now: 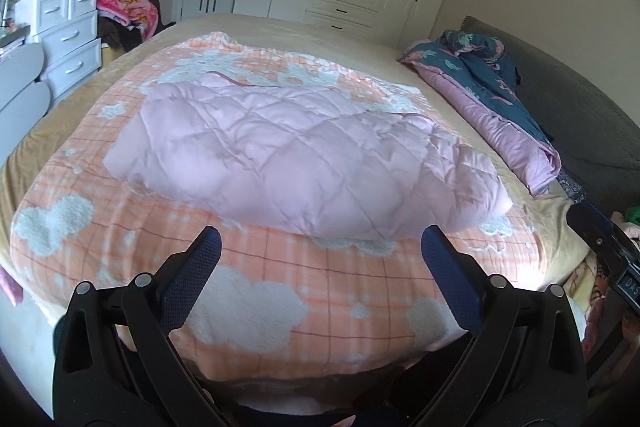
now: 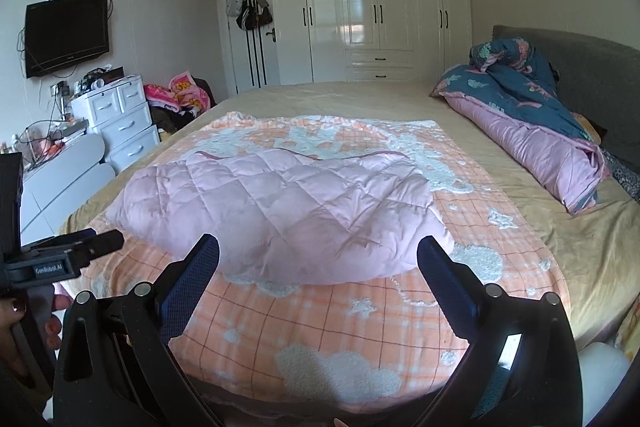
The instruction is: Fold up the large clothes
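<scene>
A pink quilted garment (image 1: 288,155) (image 2: 280,211) lies folded into a thick bundle on an orange checked blanket (image 1: 280,291) (image 2: 304,331) with white clouds, spread over the bed. My left gripper (image 1: 320,247) hovers open over the blanket's near edge, just short of the bundle, holding nothing. My right gripper (image 2: 318,255) is open too, at the bundle's near edge, with nothing between its fingers. The right gripper's body (image 1: 604,247) shows at the right edge of the left wrist view. At the left edge of the right wrist view is the left gripper's body (image 2: 68,255), held by a hand (image 2: 16,323).
A blue and pink duvet (image 1: 492,87) (image 2: 532,111) is bunched along the grey headboard (image 2: 592,71) on the right. White drawers (image 1: 68,27) (image 2: 120,119) and a clothes pile (image 2: 180,99) stand left of the bed. A white wardrobe (image 2: 360,15) fills the far wall.
</scene>
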`<action>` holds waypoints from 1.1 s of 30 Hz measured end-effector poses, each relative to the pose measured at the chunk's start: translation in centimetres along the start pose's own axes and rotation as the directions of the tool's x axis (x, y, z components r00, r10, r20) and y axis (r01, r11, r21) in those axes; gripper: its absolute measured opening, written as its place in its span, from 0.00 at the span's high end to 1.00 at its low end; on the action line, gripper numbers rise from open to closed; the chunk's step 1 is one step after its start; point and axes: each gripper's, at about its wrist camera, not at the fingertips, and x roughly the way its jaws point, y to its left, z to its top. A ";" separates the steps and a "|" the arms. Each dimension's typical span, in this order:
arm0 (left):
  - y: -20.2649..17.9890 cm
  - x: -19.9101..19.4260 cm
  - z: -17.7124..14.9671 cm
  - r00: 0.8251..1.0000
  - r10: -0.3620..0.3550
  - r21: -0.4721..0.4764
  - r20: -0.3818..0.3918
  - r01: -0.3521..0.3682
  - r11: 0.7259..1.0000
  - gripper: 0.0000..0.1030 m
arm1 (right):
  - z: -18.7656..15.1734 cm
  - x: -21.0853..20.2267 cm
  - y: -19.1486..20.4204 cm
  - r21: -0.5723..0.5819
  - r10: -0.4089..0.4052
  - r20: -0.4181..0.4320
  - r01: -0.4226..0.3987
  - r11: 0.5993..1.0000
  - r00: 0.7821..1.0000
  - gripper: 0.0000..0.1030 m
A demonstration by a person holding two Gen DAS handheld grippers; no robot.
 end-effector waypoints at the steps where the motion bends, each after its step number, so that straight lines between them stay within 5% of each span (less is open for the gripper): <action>1: -0.2 0.0 -0.2 1.000 -0.003 0.005 0.005 0.003 1.000 0.09 | -0.2 -0.1 0.1 0.005 0.004 0.005 -0.004 1.000 1.000 0.04; 13: -0.9 1.2 -1.3 1.000 0.017 0.030 -0.006 -0.017 0.999 0.09 | -3.9 2.8 1.8 0.002 0.011 -0.099 -0.011 1.000 0.995 0.04; 33: -0.9 1.9 -1.3 0.999 0.025 0.045 -0.026 -0.024 0.999 0.09 | -3.8 4.0 2.5 -0.006 0.036 -0.109 -0.037 0.999 0.993 0.04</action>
